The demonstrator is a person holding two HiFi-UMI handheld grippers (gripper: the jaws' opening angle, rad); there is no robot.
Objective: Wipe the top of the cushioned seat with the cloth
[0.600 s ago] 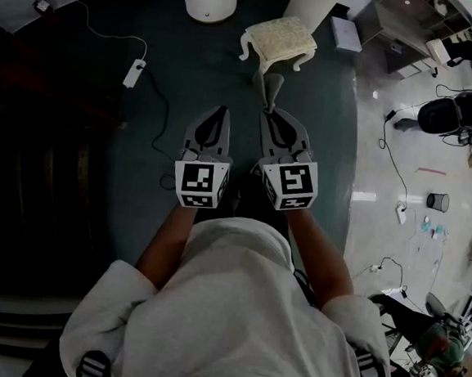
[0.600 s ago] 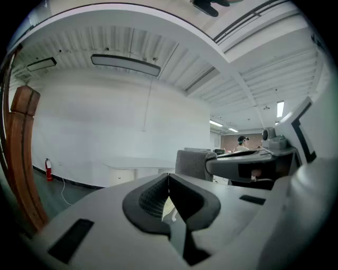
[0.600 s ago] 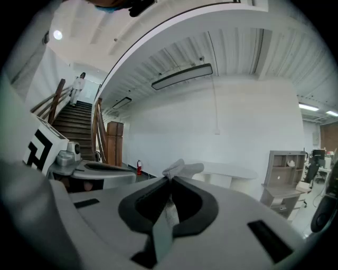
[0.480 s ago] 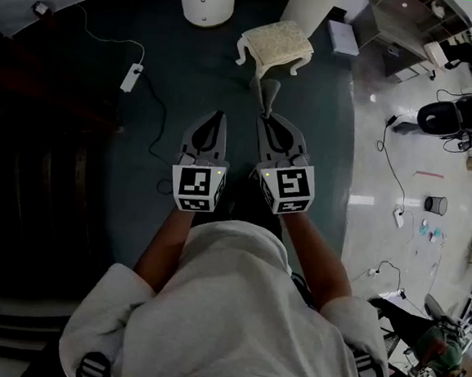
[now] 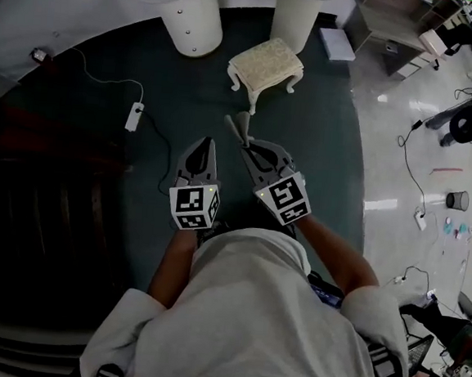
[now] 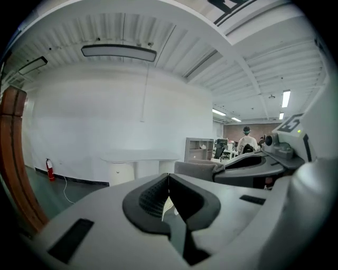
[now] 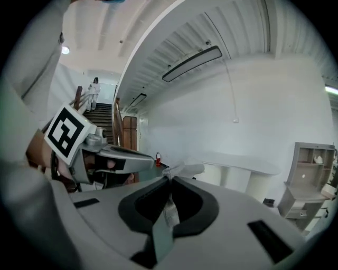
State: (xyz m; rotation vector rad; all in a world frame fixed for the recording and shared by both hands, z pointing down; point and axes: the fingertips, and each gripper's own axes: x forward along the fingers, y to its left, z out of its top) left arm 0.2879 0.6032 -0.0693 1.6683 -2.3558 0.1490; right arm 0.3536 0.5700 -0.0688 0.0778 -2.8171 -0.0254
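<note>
The cushioned seat (image 5: 266,63), a small cream stool with curved white legs, stands on the teal carpet ahead of me. Both grippers are held in the air short of it and do not touch it. My right gripper (image 5: 244,146) is shut on a grey cloth (image 5: 239,126), whose end pokes out past the fingertips. In the right gripper view the cloth (image 7: 182,170) runs as a strip between the closed jaws. My left gripper (image 5: 204,144) is beside it, shut and empty, its pads pressed together (image 6: 168,178). In the left gripper view the stool is hidden behind the jaws.
Two white round pedestals (image 5: 193,22) (image 5: 297,15) of a white counter stand just behind the stool. A power strip with its cable (image 5: 133,115) lies on the carpet at left. Dark wooden stairs (image 5: 45,208) fill the left side. A grey shelf unit (image 5: 397,33) is at back right.
The head view has shifted, so the stool sits lower and a little further left in the picture. The right gripper with the cloth has angled to the left. Both grippers stay shut.
</note>
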